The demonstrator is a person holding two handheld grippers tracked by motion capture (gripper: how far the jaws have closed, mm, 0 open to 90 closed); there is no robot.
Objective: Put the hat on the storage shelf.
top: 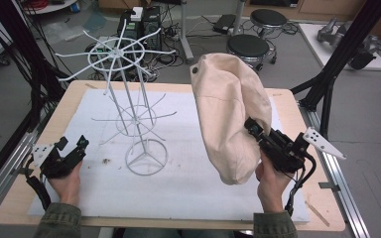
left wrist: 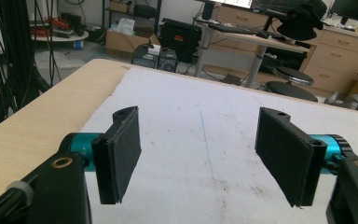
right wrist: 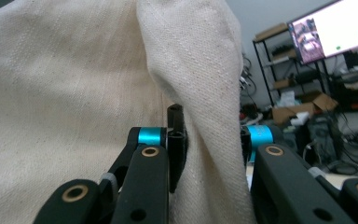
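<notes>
Right hand-held gripper (top: 254, 130) pinches my cream cloth hat (top: 230, 114) aloft, presumably for the white wire rack (top: 124, 94); left hand-held gripper (top: 72, 145) idles wide.

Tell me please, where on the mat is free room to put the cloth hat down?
Free: the white mat along the near edge, between the left hand-held gripper and the cream hat. Crowded: around the wire rack, whose arms spread wide.
</notes>
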